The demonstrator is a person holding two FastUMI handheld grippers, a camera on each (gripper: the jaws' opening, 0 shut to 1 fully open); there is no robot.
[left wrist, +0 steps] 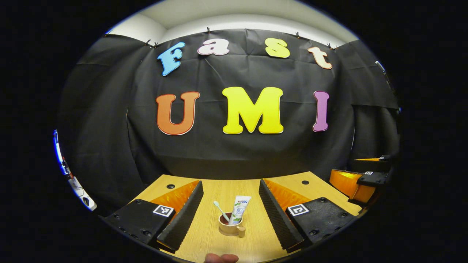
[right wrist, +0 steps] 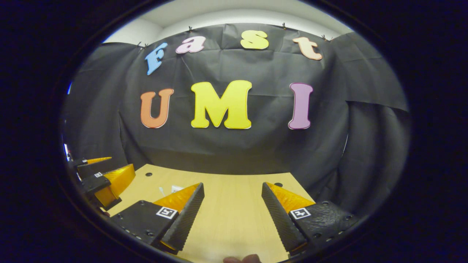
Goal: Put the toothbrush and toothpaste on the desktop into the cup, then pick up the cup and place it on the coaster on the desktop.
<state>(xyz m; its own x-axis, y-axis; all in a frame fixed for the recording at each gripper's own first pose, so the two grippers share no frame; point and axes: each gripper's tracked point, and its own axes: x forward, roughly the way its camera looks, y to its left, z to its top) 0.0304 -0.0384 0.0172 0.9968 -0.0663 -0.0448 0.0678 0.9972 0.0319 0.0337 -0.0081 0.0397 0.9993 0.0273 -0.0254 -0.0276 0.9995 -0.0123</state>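
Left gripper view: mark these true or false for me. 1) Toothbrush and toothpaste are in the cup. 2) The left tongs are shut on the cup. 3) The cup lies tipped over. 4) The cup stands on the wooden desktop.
1) True: the toothbrush and toothpaste stand in the cup.
2) False: the left tongs are open, apart from the cup.
3) False: it stands upright.
4) True: it stands on the desktop.
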